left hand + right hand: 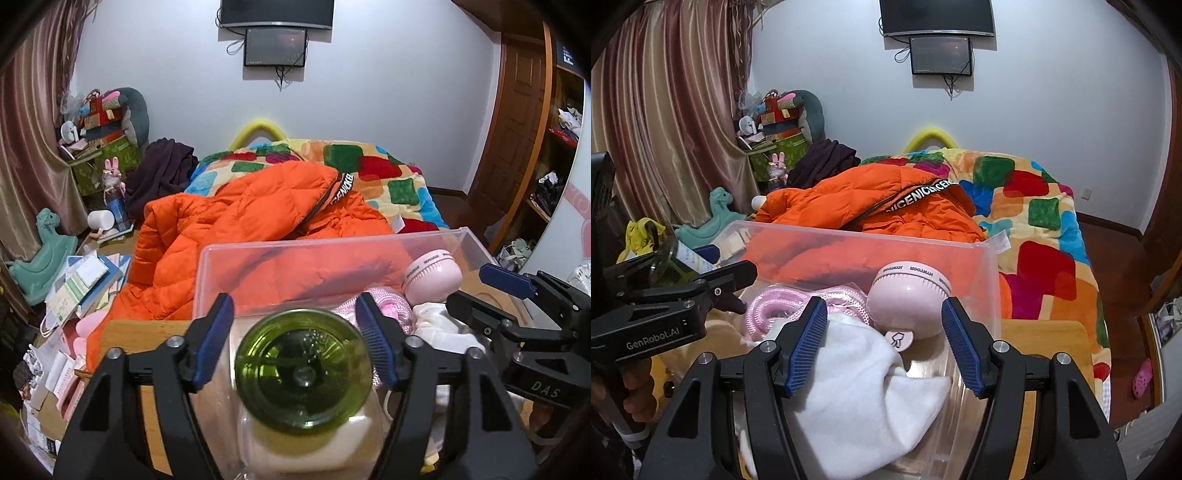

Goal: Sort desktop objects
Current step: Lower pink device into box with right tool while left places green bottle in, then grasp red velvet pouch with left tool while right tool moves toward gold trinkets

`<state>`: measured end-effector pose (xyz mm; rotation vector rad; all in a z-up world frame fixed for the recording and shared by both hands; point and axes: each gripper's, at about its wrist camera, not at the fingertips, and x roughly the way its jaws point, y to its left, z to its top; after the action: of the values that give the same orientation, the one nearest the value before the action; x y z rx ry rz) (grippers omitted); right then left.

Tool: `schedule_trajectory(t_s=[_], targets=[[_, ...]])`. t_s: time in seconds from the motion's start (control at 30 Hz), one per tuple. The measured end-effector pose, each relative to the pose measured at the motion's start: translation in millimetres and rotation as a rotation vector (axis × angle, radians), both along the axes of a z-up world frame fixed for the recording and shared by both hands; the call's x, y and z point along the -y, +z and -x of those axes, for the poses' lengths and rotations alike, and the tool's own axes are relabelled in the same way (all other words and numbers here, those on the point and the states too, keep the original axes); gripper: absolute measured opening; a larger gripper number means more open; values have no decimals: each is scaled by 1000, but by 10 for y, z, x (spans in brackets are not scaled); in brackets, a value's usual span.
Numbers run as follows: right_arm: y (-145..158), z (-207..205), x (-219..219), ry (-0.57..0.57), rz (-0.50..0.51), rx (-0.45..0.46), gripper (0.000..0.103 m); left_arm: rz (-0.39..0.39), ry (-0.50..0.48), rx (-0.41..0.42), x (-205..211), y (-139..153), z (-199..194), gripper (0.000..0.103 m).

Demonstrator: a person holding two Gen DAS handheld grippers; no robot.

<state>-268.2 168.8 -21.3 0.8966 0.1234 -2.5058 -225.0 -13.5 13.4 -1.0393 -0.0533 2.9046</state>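
Observation:
A green glass bottle [303,373] stands bottom-up toward the camera between the fingers of my left gripper [297,345]. The jaws are open, and a narrow gap shows beside the left pad [214,343]. The bottle is over the near left part of a clear plastic box [332,245]. Inside the box lie a pink round device [905,299], a pink rope [768,306] and a white cloth [857,387]. My right gripper [884,349] hangs open above the white cloth, with nothing pressed between its pads. From the left wrist view the right gripper [487,291] is at the box's right side.
The box sits on a wooden table [1045,332]. Behind it an orange jacket [240,229] lies on a bed with a colourful blanket [1034,206]. Books and papers [85,284] are piled at the left, beside a teal toy horse [44,247].

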Motion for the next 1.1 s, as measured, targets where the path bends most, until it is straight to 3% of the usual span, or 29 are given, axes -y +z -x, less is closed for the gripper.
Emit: schedule_trajectory(t_s=[0.2, 0.37, 0.47, 1.1], targets=[[123, -200, -77, -8, 11, -32, 70, 8, -6, -30, 4, 121, -151, 77], [221, -427, -178, -30, 6, -71, 72, 2, 2, -53, 33, 188, -316, 87], [245, -537, -246, -48, 11, -81, 73, -3, 6, -53, 49, 192, -418, 89], [-96, -971, -626, -116, 122, 40, 73, -43, 23, 51, 83, -193, -1031, 90]])
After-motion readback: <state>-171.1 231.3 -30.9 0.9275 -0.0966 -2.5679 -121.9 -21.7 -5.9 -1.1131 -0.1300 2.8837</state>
